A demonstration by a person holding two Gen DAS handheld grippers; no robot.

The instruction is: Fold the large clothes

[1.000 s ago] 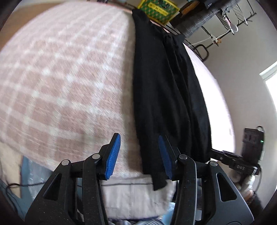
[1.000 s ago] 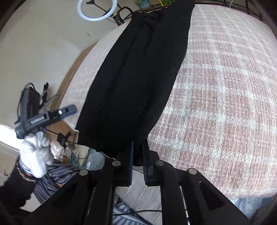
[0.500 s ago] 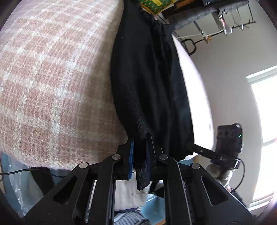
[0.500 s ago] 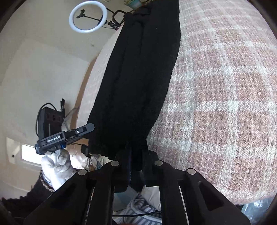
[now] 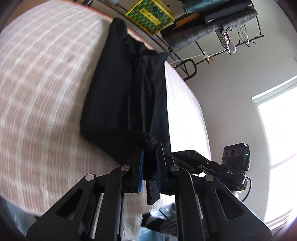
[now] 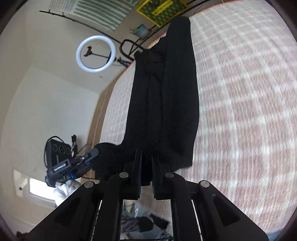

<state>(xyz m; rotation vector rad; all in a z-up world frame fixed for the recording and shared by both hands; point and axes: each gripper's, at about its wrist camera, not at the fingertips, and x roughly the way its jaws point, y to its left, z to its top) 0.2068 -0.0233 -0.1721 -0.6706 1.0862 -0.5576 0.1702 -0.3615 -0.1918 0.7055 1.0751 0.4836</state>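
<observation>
Left tongs: my left gripper (image 5: 150, 166) is clamped on the near hem of the black garment (image 5: 128, 96); a short tail of cloth hangs out below the blue pads (image 5: 141, 172).
Right tongs: my right gripper (image 6: 146, 166) is pinched on the same near edge of the garment (image 6: 167, 103), with dark fabric filling the narrow slot between its fingers.
Garment: a long, narrow black piece already folded lengthwise, running from my tongs away across the bed to its far edge. Its near end is raised off the cover between the two grips; the rest lies flat.
Bed: a pink and white checked cover (image 5: 42, 89) under the garment, blurred in both views.
Each gripper seen from the other: from the left view the right one (image 5: 207, 163) shows just to the right with cloth in its tip; from the right view the left one (image 6: 78, 163) shows to the left, also holding cloth, above a white-gloved hand (image 6: 65, 187).
Beyond the bed: a yellow and green box (image 5: 150, 16) at the far edge, a black wire rack (image 5: 241, 35) with grey folded cloth on it, a lit ring light (image 6: 95, 53), a small potted plant (image 6: 141, 30).
Right side: a bright window (image 5: 278, 148).
In the way: nothing lies on the cover between my grips and the far end of the garment.
</observation>
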